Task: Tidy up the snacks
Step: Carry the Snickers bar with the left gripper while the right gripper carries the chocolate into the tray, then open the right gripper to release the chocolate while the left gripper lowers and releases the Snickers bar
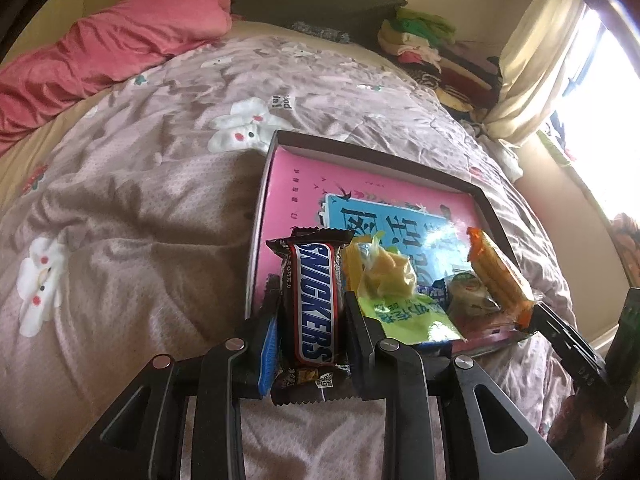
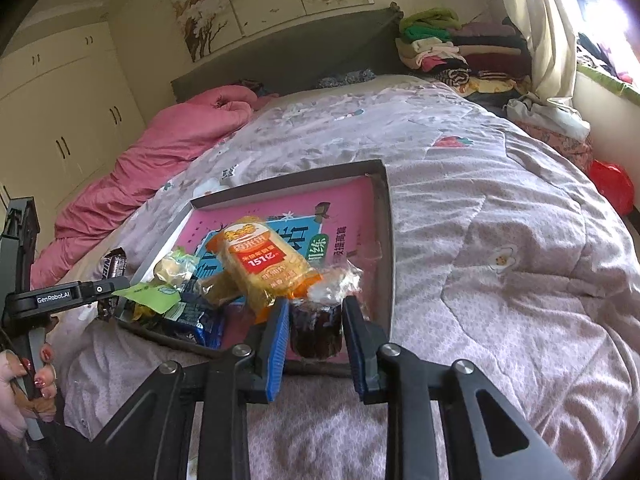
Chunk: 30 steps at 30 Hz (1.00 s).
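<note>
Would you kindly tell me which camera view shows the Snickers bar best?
The left wrist view: the Snickers bar fills the centre, label readable, clamped in the left gripper. The right wrist view shows only a dark wrapper end at the far left.

1. The Snickers bar [image 1: 312, 300] is covering the box's [image 1: 460, 184] near left corner.
2. The pile of snacks [image 2: 192, 292] is hiding much of the box's printed lettering.
3. Window glare [image 1: 600, 92] is washing out the room's right side.
4. The person's hand [image 2: 24, 384] is running off the picture's left edge.

Pink tray [image 1: 280, 184], brown Snickers bar [image 1: 312, 304], orange-yellow cracker pack [image 2: 260, 264].
</note>
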Motion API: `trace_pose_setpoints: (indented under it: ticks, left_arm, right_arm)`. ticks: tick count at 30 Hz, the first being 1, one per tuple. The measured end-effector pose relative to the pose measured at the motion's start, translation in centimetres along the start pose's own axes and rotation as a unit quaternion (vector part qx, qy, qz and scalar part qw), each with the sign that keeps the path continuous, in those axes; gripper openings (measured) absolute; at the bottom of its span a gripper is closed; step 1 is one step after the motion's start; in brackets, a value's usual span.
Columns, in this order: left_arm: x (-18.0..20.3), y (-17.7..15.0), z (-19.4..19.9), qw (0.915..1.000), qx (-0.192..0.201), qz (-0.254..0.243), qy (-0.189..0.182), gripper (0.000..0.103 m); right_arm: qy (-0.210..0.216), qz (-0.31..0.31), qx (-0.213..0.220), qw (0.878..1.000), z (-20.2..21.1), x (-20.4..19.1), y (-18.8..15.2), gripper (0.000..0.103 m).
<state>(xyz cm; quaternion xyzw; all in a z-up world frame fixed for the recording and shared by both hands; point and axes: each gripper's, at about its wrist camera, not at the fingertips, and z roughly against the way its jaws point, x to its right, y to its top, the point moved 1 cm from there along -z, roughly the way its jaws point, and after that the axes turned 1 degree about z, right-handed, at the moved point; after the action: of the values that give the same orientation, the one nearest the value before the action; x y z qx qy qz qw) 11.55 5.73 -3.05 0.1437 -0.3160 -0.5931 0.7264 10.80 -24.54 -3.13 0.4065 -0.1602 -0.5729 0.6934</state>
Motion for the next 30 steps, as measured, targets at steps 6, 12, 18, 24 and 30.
trace_pose_setpoints:
  ticks: [6, 12, 18, 24, 30]
  left_arm:
    - [0.5, 0.1, -0.8, 1.0000, -0.005, -0.003, -0.004, 0.030]
    - [1.0, -0.1, -1.3, 0.9999, -0.011, -0.006, -0.005, 0.030]
    - [1.6, -0.1, -1.7, 0.9998, -0.013, -0.012, -0.008, 0.030]
    - [2.5, -0.3, -2.1, 0.9995, -0.017, -0.021, -0.016, 0.030]
    - [3.2, -0.7, -2.4, 0.9990, -0.022, -0.031, -0.023, 0.030]
  right_arm:
    - [-0.004, 0.007, 0.002, 1.000, -0.4, -0.1, 0.1, 0.027]
    - [-0.007, 0.014, 0.004, 1.000, -0.8, -0.2, 0.4, 0.027]
    - [-0.008, 0.018, 0.005, 1.000, -1.1, -0.3, 0.5, 0.027]
    - [-0.011, 0.020, 0.005, 1.000, -1.1, -0.4, 0.4, 0.027]
    - [-0.006, 0.018, 0.001, 1.000, -1.0, -0.4, 0.2, 0.028]
